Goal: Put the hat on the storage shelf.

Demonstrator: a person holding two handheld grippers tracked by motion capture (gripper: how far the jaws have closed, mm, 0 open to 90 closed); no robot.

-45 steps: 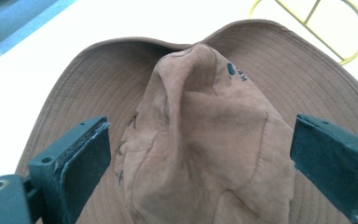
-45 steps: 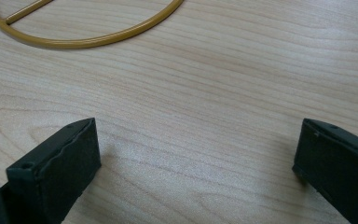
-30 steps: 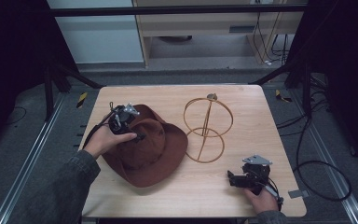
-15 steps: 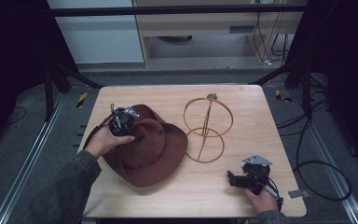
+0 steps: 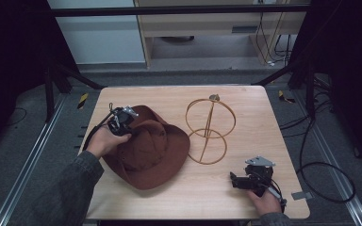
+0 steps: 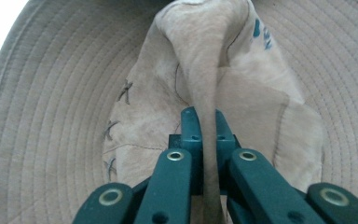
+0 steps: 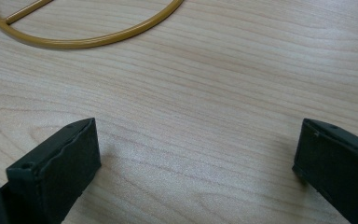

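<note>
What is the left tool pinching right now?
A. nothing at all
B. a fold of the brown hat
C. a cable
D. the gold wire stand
B: in the left gripper view the left tool has its jaws closed on a raised fold of the hat, and the high view shows that tool on the brown hat, away from the gold wire stand.

Left gripper (image 5: 131,123) drew slightly toward hat's (image 5: 151,149) rear-left brim, crown fold pinched.

hat (image 5: 146,150) on table (image 5: 283,136), left of wire stand (image 5: 210,129)
</note>
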